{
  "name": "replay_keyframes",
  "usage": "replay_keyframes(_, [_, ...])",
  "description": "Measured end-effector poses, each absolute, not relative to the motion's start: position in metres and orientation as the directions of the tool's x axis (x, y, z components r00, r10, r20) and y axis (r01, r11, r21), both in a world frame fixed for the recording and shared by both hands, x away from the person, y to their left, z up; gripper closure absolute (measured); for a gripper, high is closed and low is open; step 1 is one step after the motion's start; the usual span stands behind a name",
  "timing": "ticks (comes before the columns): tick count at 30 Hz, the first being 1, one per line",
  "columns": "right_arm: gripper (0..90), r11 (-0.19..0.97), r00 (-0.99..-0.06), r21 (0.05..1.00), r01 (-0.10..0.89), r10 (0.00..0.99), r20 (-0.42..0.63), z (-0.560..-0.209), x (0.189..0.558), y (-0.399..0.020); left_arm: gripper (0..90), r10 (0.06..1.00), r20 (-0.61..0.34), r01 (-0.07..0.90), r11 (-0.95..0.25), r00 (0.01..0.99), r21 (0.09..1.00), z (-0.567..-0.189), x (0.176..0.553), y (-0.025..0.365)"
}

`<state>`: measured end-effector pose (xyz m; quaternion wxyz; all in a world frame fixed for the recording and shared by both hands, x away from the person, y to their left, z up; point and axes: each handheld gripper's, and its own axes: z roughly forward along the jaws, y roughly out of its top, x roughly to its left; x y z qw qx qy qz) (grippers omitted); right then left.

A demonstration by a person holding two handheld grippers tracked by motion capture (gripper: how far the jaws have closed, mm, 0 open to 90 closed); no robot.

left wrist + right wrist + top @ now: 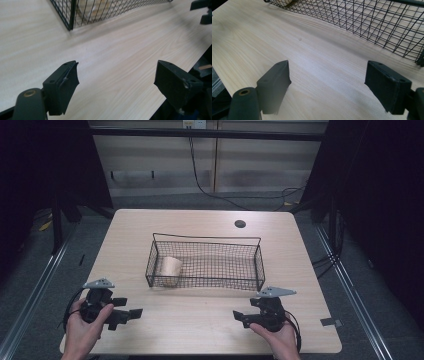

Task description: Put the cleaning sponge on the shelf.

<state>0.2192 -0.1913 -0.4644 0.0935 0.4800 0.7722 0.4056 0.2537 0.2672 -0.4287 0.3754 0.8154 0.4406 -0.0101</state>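
High view, cup (170,269): lies on its side in the left end of the wire basket (240,260), frame centre; long axis runs left-right, and I cannot tell which end is the mouth.
High view, hands: left gripper (125,314) lower left, right gripper (243,316) lower right, pointing toward each other.
Left gripper view: jaws wide, empty; basket corner upper left.
Right gripper view: jaws wide, empty; mesh across the top.
Surface: pale wood table (200,325), grey floor around.

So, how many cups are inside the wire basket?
1: a paper cup lies on its side at the left end of the wire basket. The mesh is see-through, so nothing seems hidden.
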Motion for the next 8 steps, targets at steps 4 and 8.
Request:
replay_keyframes(4, [19.4,0.214,-0.525,0.715,0.666,0.815,0.245,-0.465,0.219,-0.19,18.6,0.734,-0.312,0.725,-0.34,0.603,0.6,-0.437,0.245,0.269])
replay_keyframes(8, [19.3,0.223,-0.529,0.713,0.665,0.815,0.238,-0.465,0.219,-0.189,18.6,0.723,-0.34,0.722,-0.31,0.602,0.619,-0.442,0.239,0.273])
